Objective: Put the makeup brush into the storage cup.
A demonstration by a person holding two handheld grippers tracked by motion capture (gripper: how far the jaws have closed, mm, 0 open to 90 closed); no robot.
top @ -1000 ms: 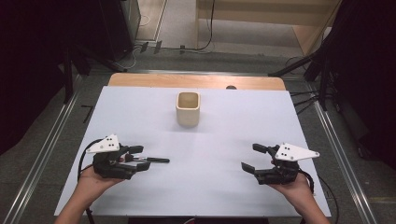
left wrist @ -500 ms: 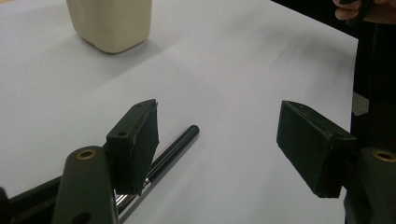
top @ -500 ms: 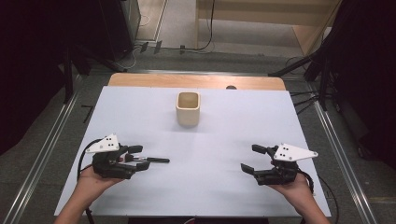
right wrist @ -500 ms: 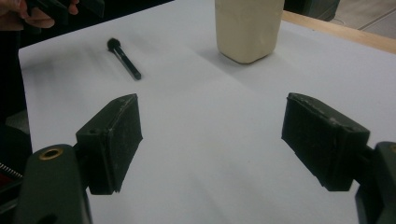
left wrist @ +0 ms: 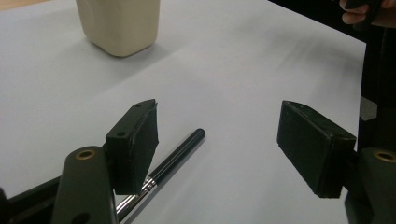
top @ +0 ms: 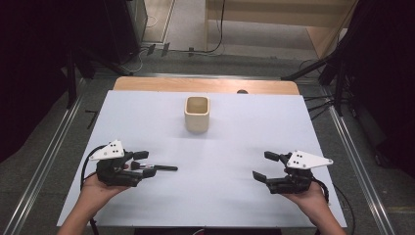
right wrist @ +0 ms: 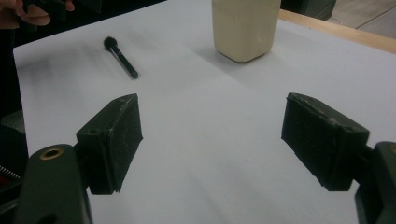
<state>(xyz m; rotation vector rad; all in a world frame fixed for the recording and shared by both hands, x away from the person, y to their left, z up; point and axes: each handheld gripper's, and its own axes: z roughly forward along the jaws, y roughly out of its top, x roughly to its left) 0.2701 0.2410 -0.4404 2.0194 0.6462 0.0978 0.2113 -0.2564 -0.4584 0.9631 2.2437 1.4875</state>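
White worktop, pen by left gripper

White worktop [top: 215, 147] carries a cream square cup [top: 197, 113]. Slim black pen [top: 157, 168] lies well nearer than the cup, beside left gripper [top: 142, 163], jaws spread. Right gripper [top: 266, 166] jaws spread, empty.

My left gripper [top: 142, 162] sits over the slim black pen [top: 164, 168]; the cream square cup [top: 197, 113] stands well behind, mid-table [top: 235, 147].

Evenly lit from overhead, soft shadows under the cup [top: 197, 114], dark surrounds, slight blur beyond the left gripper [left wrist: 224, 140], no glare.
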